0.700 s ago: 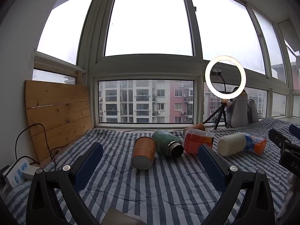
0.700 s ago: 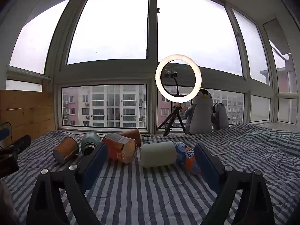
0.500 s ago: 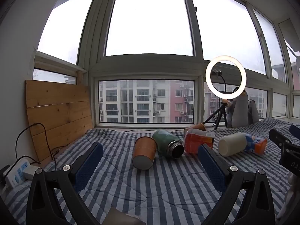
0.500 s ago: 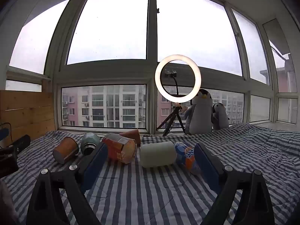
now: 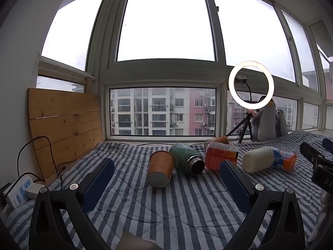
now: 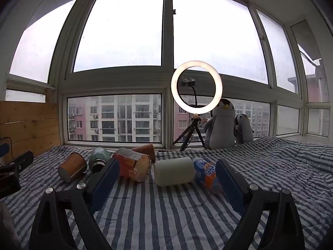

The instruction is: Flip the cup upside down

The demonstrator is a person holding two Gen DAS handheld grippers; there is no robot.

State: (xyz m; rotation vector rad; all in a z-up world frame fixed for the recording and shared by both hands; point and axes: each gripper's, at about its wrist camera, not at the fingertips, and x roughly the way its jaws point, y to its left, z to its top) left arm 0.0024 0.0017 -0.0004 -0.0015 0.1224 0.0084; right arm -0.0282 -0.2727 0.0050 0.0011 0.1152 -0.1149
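Several cups lie on their sides on a striped quilt point(image 5: 187, 208). A brown paper cup point(image 5: 160, 169) point(image 6: 72, 167) lies with its base toward me. A green flask point(image 5: 187, 160) point(image 6: 98, 160), an orange printed cup point(image 5: 220, 158) point(image 6: 133, 167), a second brown cup point(image 5: 218, 140) point(image 6: 145, 149), a white cup point(image 5: 258, 162) point(image 6: 174, 174) and a blue-orange cup point(image 5: 284, 160) point(image 6: 208, 175) lie beside it. My left gripper point(image 5: 166, 179) is open and empty, short of the brown cup. My right gripper point(image 6: 166, 177) is open and empty, short of the white cup.
A ring light on a tripod point(image 6: 196, 89) and two plush penguins point(image 6: 223, 125) stand at the window. A wooden board point(image 5: 64, 125) leans on the left wall. A power strip with cables point(image 5: 18, 191) lies at the left.
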